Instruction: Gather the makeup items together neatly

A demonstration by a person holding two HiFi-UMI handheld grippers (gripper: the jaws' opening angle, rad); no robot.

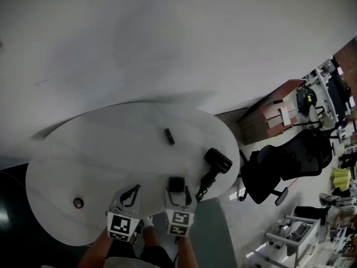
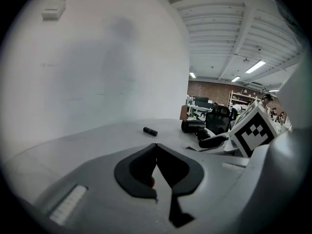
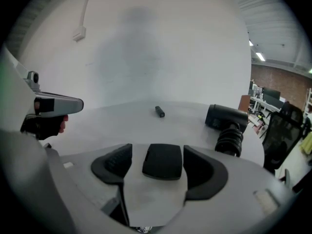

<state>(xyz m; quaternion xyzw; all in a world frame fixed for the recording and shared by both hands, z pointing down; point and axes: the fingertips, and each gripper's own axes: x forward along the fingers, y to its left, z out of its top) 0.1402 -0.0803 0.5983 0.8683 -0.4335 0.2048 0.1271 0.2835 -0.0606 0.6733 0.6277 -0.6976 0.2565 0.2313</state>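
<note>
On the white oval table [image 1: 100,144] lie a small dark tube [image 1: 169,136], a black hair dryer [image 1: 216,163], a flat black compact [image 1: 176,183] and a small round red-and-dark item [image 1: 78,203]. My right gripper [image 1: 178,191] is open at the near edge, and the compact [image 3: 163,161] lies between its jaws with a gap on each side. The left gripper [image 1: 131,193] hovers beside it, and its jaw tips meet with nothing in them [image 2: 156,150]. The tube [image 3: 159,111] and the dryer [image 3: 229,121] lie beyond the compact.
A black office chair [image 1: 284,163] and a wooden cabinet [image 1: 273,113] stand right of the table. A white wall [image 1: 167,38] rises behind it. The dryer's cord [image 1: 203,190] runs to the table's near right edge.
</note>
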